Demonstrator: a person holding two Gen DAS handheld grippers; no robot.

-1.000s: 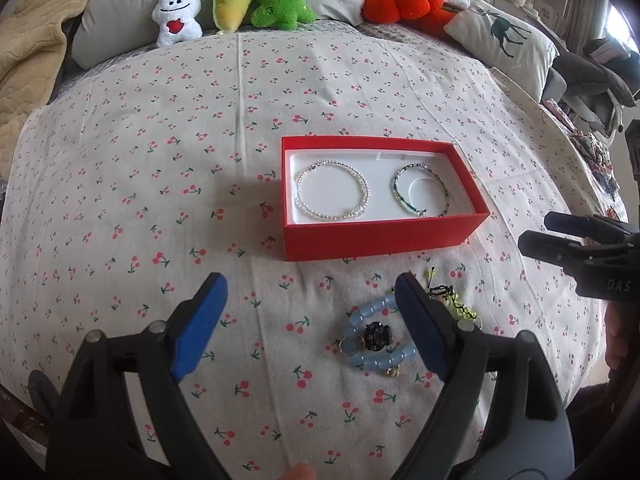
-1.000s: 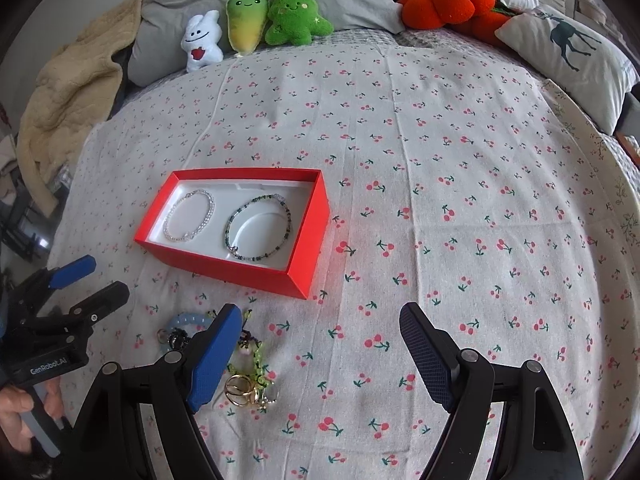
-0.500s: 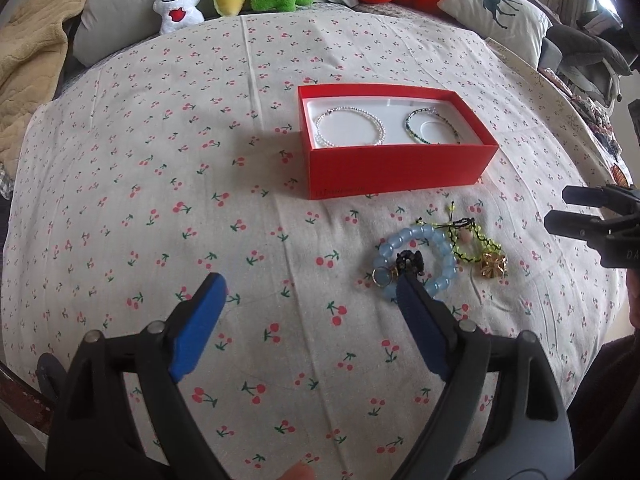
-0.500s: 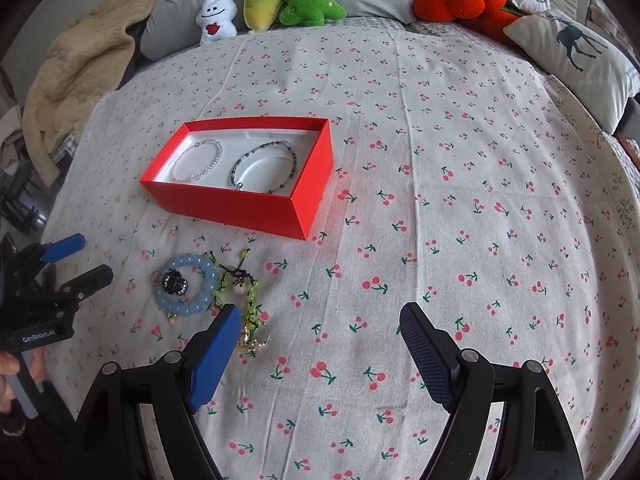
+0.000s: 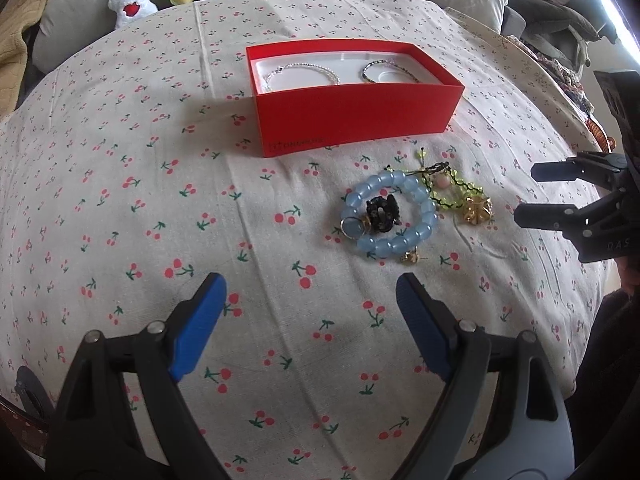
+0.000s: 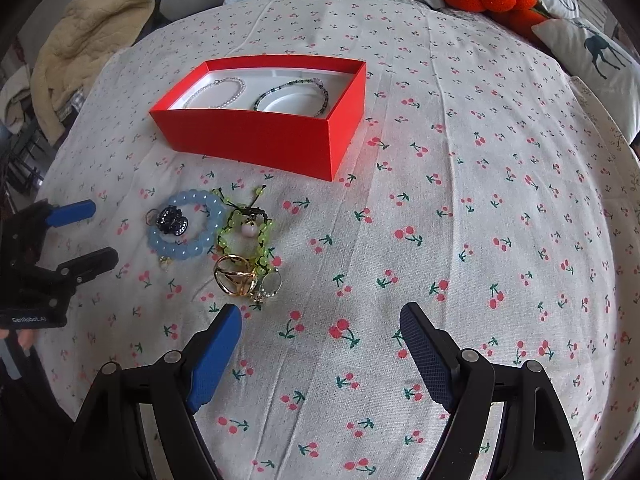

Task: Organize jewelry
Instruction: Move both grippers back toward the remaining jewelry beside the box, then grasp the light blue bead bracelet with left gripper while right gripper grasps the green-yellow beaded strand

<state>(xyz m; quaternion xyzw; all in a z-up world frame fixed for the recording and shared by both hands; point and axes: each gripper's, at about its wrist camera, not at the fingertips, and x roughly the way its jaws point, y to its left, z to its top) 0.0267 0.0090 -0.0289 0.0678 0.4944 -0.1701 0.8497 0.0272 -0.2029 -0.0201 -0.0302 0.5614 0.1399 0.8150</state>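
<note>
Left wrist view: the left gripper [image 5: 308, 304] hangs over a bed [image 5: 120, 208] covered in cherry-print cloth, its blue fingers [image 5: 198, 326] spread wide with nothing between them.
Loose jewelry: a blue bead bracelet [image 5: 390, 216] lies on the cloth beyond the right-hand finger, apart from both pads; a black clip [image 5: 382, 210] sits inside its ring.
Green beaded string: just right of the blue bracelet [image 5: 452, 190], touching it, with a gold ring cluster [image 5: 476, 208] at its far end.
Red box: a red box [image 5: 352, 106] stands beyond the loose pieces; inside lie a pearl bracelet [image 5: 304, 70] on the left and a dark bead bracelet [image 5: 386, 70] on the right.
Right edge: the right gripper [image 5: 536, 194] comes in from the side, well apart from the gold cluster.
Right wrist view: the right gripper [image 6: 320, 340] has its fingers [image 6: 214, 360] spread and empty.
Jewelry there: the gold ring cluster [image 6: 236, 276] lies just beyond the left-hand finger, not touching it; the blue bead bracelet [image 6: 186, 230] is further left.
Left gripper there: at the left edge [image 6: 92, 232], beside the blue bracelet, fingers apart.
</note>
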